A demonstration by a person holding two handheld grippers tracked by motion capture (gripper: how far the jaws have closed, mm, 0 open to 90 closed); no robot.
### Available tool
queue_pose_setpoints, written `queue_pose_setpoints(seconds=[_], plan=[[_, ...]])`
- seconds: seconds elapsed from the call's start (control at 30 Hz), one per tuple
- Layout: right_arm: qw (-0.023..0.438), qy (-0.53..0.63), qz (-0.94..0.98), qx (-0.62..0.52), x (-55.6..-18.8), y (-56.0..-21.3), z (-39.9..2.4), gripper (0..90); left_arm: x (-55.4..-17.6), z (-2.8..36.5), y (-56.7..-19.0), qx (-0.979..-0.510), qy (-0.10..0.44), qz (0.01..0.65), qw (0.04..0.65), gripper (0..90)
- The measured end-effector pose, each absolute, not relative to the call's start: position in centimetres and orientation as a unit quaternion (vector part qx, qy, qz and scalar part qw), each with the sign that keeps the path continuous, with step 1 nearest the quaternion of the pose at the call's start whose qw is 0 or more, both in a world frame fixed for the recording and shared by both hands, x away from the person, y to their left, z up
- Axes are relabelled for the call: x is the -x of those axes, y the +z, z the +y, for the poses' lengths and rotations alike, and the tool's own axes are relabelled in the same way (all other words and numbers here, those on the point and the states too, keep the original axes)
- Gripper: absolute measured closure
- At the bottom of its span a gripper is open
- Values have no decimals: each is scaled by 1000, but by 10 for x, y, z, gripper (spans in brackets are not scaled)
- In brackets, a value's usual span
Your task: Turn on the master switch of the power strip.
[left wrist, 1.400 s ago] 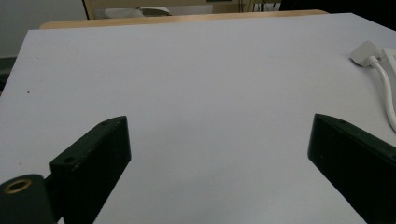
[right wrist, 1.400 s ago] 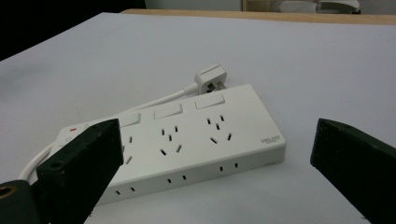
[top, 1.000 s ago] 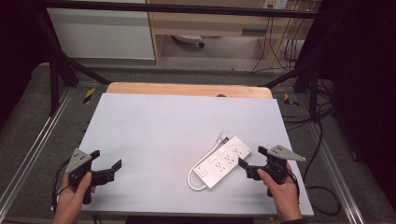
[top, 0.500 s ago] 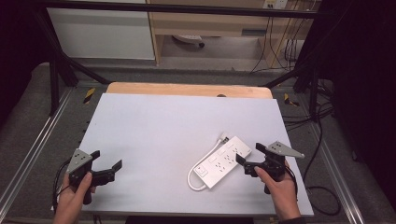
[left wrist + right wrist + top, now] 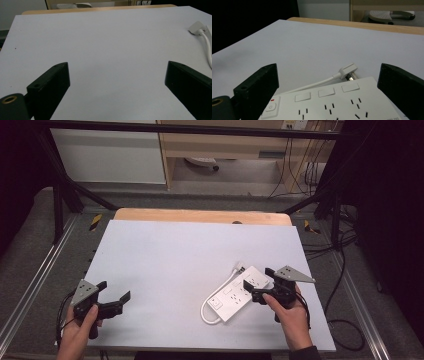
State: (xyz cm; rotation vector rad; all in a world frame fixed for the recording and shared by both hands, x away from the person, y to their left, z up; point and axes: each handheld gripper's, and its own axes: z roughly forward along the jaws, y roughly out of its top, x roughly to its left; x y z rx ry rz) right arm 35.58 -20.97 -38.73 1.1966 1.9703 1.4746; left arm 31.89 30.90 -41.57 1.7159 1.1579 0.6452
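Power strip (image 5: 235, 295), one in number, white, lay flat in the lower right of the high view on the pale table (image 5: 175, 255), with its single white cord (image 5: 212, 312) looping off the near end and running along its far side to one plug (image 5: 240, 268) beside the far end. Two grippers were counted. Right gripper (image 5: 258, 286), held in one hand (image 5: 292, 312) at the lower right, stood at the strip's right end with its jaws spread wide and nothing between them but the strip's end below; whether a jaw touched the casing could not be told. Left gripper (image 5: 114, 301), held in the other hand (image 5: 75, 335) at the lower left of the high view, hovered well apart from the strip, its jaws likewise spread and holding nothing.

In the right gripper view, the strip (image 5: 332, 103) filled the lower centre, showing three rectangular covers, three socket groups and one switch (image 5: 270, 106) with a red mark; its near edge was cut off by the bottom of the frame. The plug (image 5: 347, 70) lay just behind it. In the left gripper view, the plug (image 5: 196, 27) and cord (image 5: 207, 45) were cut off at the right edge of the frame.
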Motion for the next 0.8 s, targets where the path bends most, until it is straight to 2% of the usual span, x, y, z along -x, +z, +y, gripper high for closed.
queue_pose_setpoints(seconds=[0.5,0.8], plan=[[200,532,710,-416,-357,-386,-198,33,-318,309,-415,-698,264,472,471,59],[221,522,711,-416,-357,-385,-194,66,-318,309,-415,-698,264,471,470,59]])
